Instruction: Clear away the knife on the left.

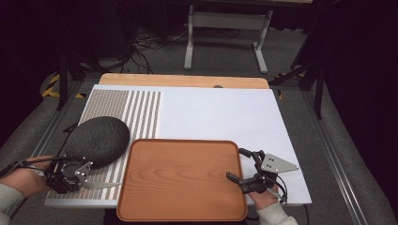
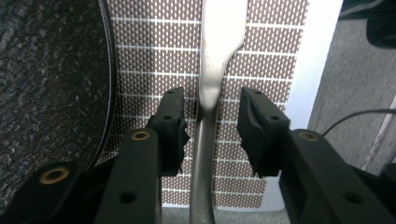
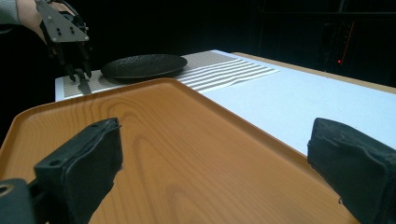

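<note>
1. My left gripper [image 2: 210, 126] had its jaws spread around a metal utensil handle [image 2: 205, 154], not clamped.
2. It lay on the striped mat [image 2: 271, 60] beside the dark plate [image 1: 97, 140].
3. My right gripper [image 1: 248, 174] hung wide open, empty, at the tray [image 1: 180, 180] edge. Tray bare; nothing loaded, I judged.

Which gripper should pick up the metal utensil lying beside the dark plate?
Left. The left gripper already straddles the silver metal utensil, jaws open. The right gripper hangs open at the brown wooden tray's far edge.

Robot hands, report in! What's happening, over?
Left gripper open astride metal utensil on the mat. Right gripper open at tray edge. Dark plate beside utensil. Over.
</note>
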Available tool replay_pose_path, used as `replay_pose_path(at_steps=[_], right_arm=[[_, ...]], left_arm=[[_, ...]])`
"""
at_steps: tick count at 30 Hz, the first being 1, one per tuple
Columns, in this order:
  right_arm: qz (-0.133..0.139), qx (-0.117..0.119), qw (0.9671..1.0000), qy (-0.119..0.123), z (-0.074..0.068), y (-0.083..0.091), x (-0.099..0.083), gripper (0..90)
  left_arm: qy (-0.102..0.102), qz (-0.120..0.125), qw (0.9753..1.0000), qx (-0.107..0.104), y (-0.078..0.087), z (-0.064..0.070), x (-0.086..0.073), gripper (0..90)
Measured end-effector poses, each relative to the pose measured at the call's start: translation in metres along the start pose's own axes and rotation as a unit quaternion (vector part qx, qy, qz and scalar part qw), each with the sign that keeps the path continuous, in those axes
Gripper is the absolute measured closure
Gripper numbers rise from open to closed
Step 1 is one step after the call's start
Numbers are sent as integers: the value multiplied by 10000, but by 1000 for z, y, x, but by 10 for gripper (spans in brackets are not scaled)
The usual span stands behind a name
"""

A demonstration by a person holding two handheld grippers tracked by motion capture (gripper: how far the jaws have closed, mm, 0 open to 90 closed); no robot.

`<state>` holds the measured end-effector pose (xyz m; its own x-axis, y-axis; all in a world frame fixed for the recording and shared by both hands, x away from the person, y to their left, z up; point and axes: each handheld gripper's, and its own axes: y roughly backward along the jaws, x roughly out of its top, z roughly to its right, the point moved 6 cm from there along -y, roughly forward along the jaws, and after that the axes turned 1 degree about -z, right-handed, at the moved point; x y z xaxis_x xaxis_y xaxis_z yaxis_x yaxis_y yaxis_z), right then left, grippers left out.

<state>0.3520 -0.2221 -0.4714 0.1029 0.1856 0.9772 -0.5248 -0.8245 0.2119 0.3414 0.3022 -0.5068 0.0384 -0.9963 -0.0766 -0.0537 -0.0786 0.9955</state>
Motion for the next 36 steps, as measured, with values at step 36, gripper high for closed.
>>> replay_pose_path(at_steps=[36], right_arm=[[31,-28,10000,39,0,1,1,38]], left_arm=[[450,291,9979,366,24,1,-1,801]])
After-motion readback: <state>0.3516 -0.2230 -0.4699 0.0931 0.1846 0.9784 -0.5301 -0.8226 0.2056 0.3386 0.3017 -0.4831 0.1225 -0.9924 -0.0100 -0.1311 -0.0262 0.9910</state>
